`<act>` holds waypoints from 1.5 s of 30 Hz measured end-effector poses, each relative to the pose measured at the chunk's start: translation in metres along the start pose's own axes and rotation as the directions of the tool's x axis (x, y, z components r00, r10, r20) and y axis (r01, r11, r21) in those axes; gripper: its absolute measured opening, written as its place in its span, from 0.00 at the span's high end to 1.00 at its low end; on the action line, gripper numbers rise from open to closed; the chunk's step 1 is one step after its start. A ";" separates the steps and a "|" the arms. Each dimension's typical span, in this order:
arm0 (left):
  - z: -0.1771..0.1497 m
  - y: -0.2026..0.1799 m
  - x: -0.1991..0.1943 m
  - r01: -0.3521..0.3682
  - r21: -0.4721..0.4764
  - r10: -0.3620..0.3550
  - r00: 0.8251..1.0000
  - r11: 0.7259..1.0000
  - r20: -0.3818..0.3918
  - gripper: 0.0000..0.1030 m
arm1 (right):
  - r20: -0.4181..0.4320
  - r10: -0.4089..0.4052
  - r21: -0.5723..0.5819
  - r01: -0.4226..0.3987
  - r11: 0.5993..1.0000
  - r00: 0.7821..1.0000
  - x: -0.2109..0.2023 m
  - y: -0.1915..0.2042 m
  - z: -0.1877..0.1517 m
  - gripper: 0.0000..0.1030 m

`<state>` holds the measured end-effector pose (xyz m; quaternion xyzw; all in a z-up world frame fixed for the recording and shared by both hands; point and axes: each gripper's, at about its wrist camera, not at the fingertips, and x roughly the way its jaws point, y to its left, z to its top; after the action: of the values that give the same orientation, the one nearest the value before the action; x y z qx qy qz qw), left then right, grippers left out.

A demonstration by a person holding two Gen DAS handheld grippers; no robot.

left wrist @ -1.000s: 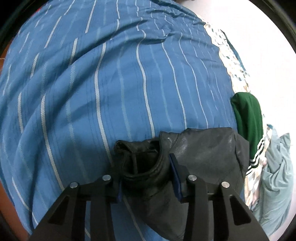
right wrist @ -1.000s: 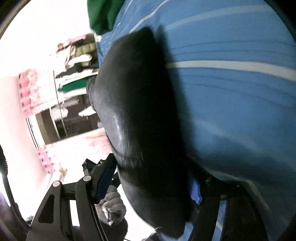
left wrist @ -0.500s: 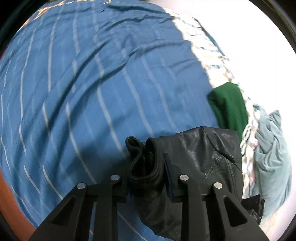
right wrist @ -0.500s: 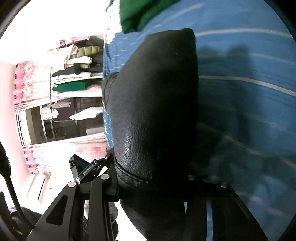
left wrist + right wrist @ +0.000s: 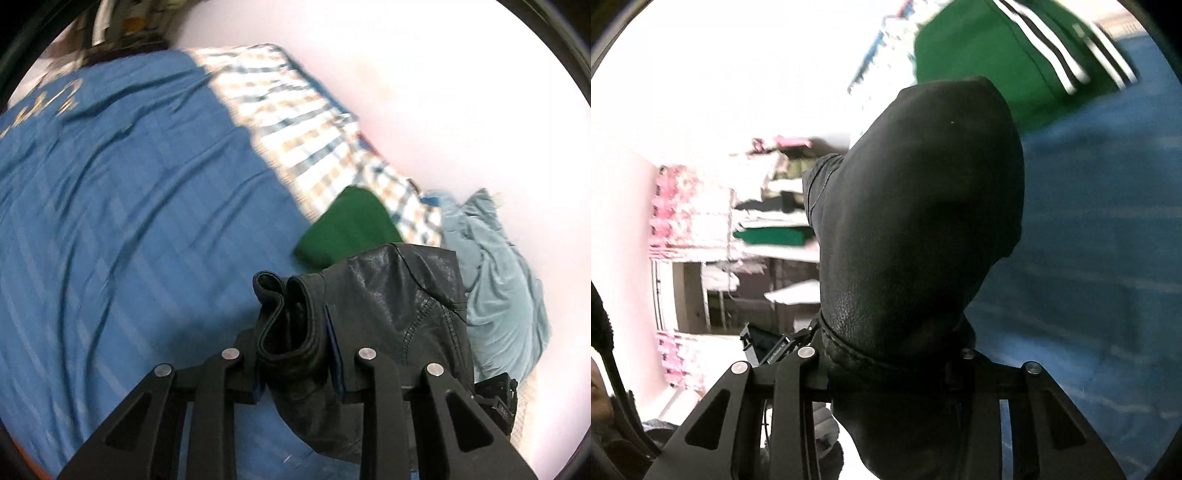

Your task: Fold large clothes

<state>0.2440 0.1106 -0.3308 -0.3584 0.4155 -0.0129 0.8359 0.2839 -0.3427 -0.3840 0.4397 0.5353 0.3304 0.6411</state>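
You are in a home bedroom: a bed with a blue striped sheet [image 5: 129, 221] over a checked cover [image 5: 314, 122] fills your view, a green garment [image 5: 347, 229] and a pale blue one [image 5: 498, 280] lie on it, and open shelves [image 5: 768, 206] beside pink floral curtains [image 5: 672, 210] hold stacked clothes.

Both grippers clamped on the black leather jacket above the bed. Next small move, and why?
Probably lower both together and lay it flat on the blue sheet. The left gripper and right gripper each pinch a bunched fold of the black leather jacket, which hangs off the bed, near the green garment.
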 end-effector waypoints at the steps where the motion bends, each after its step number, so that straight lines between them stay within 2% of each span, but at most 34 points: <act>1: 0.009 -0.009 0.003 0.010 0.010 -0.011 1.000 1.000 0.007 0.78 | 0.018 0.011 -0.001 -0.011 1.000 1.000 -0.003 0.006 0.011 0.63; 5: 0.053 -0.053 0.033 0.049 0.044 -0.051 0.997 0.998 0.050 0.78 | 0.057 0.058 -0.045 -0.056 0.997 0.997 -0.016 0.033 0.075 0.63; 7: 0.075 -0.073 0.062 0.058 0.051 -0.062 0.996 0.997 0.067 0.78 | 0.064 0.084 -0.054 -0.080 0.995 0.994 -0.018 0.037 0.109 0.63; 12: 0.109 -0.106 0.150 0.061 0.057 -0.065 0.996 0.997 0.066 0.78 | 0.049 0.105 -0.050 -0.103 0.993 0.993 -0.001 0.014 0.236 0.63; 16: 0.115 -0.107 0.241 -0.007 0.099 0.006 1.000 0.995 0.009 0.78 | 0.014 0.044 -0.021 -0.044 0.999 0.999 0.025 -0.029 0.315 0.63; 19: 0.108 -0.103 0.295 -0.066 0.166 0.077 0.995 0.984 -0.062 0.78 | -0.018 -0.059 0.025 0.060 0.998 0.998 0.037 -0.076 0.357 0.62; 20: 0.105 -0.105 0.300 -0.074 0.192 0.088 0.994 0.979 -0.067 0.78 | -0.028 -0.091 0.050 0.093 0.994 0.995 0.038 -0.089 0.363 0.59; 22: 0.098 -0.114 0.300 -0.112 0.270 0.130 0.990 0.956 -0.049 0.76 | -0.041 -0.123 0.098 0.127 0.987 0.992 0.037 -0.102 0.365 0.44; 23: 0.094 -0.120 0.298 -0.151 0.318 0.173 0.984 0.936 -0.042 0.75 | -0.044 -0.165 0.090 0.168 0.982 0.985 0.039 -0.099 0.363 0.39; 24: 0.091 -0.122 0.297 -0.168 0.345 0.194 0.980 0.924 -0.042 0.74 | -0.040 -0.208 0.076 0.211 0.975 0.977 0.040 -0.093 0.361 0.29; 25: 0.088 -0.125 0.296 -0.186 0.367 0.214 0.976 0.912 -0.038 0.71 | -0.029 -0.275 0.065 0.276 0.959 0.961 0.040 -0.083 0.360 0.21; 26: 0.085 -0.129 0.294 -0.215 0.400 0.245 0.969 0.891 -0.025 0.67 | -0.001 -0.347 0.035 0.347 0.937 0.938 0.038 -0.071 0.356 0.19; 27: 0.084 -0.131 0.296 -0.243 0.426 0.276 0.961 0.871 -0.017 0.48 | 0.050 -0.426 -0.013 0.427 0.904 0.903 0.036 -0.057 0.351 0.17; 28: 0.082 -0.134 0.297 -0.266 0.453 0.304 0.952 0.851 -0.012 0.17 | 0.075 -0.507 -0.051 0.511 0.858 0.859 0.038 -0.047 0.348 0.12; 29: 0.082 -0.136 0.299 -0.290 0.470 0.327 0.945 0.834 0.003 0.07 | 0.141 -0.599 -0.100 0.614 0.783 0.788 0.038 -0.029 0.342 0.10; 30: 0.082 -0.138 0.299 -0.322 0.489 0.350 0.936 0.810 0.038 0.04 | 0.181 -0.631 -0.116 0.653 0.748 0.755 0.040 -0.020 0.339 0.10; 31: 0.081 -0.142 0.297 -0.338 0.505 0.357 0.932 0.794 0.062 0.04 | 0.215 -0.682 -0.114 0.711 0.694 0.699 0.041 -0.010 0.335 0.10; 33: 0.081 -0.147 0.295 -0.372 0.521 0.377 0.921 0.768 0.101 0.04 | 0.289 -0.739 -0.106 0.787 0.607 0.609 0.043 0.004 0.327 0.10; 34: 0.081 -0.150 0.293 -0.382 0.526 0.382 0.917 0.760 0.115 0.04 | 0.307 -0.758 -0.097 0.811 0.577 0.576 0.046 0.007 0.324 0.10; 35: 0.080 -0.153 0.290 -0.384 0.531 0.377 0.917 0.755 0.128 0.04 | 0.345 -0.782 -0.079 0.846 0.527 0.520 0.048 0.015 0.318 0.10; 36: 0.079 -0.156 0.286 -0.384 0.540 0.368 0.919 0.749 0.143 0.04 | 0.368 -0.789 -0.075 0.862 0.502 0.492 0.048 0.011 0.306 0.10; 37: 0.078 -0.159 0.285 -0.391 0.546 0.370 0.916 0.741 0.153 0.04 | 0.393 -0.805 -0.065 0.886 0.458 0.445 0.048 0.009 0.296 0.10; 38: 0.077 -0.161 0.283 -0.401 0.553 0.376 0.912 0.731 0.164 0.04 | 0.411 -0.809 -0.062 0.898 0.436 0.421 0.053 0.011 0.277 0.10; 40: 0.073 -0.167 0.278 -0.426 0.572 0.387 0.901 0.701 0.196 0.03 | 0.438 -0.826 -0.038 0.925 0.377 0.355 0.050 0.007 0.260 0.10; 41: 0.069 -0.171 0.273 -0.437 0.585 0.389 0.896 0.683 0.215 0.03 | 0.449 -0.827 -0.031 0.932 0.362 0.337 0.047 0.006 0.244 0.10; 43: 0.062 -0.176 0.263 -0.445 0.607 0.383 0.893 0.659 0.239 0.03 | 0.448 -0.826 -0.039 0.930 0.365 0.342 0.053 0.019 0.232 0.10; 45: 0.056 -0.179 0.251 -0.439 0.624 0.373 0.895 0.646 0.243 0.03 | 0.454 -0.830 -0.046 0.939 0.340 0.323 0.056 0.030 0.217 0.10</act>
<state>0.4971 -0.0698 -0.3710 0.0653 0.4136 0.0445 0.9070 0.5095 -0.3261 -0.3700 0.0162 0.5063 -0.0878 0.8577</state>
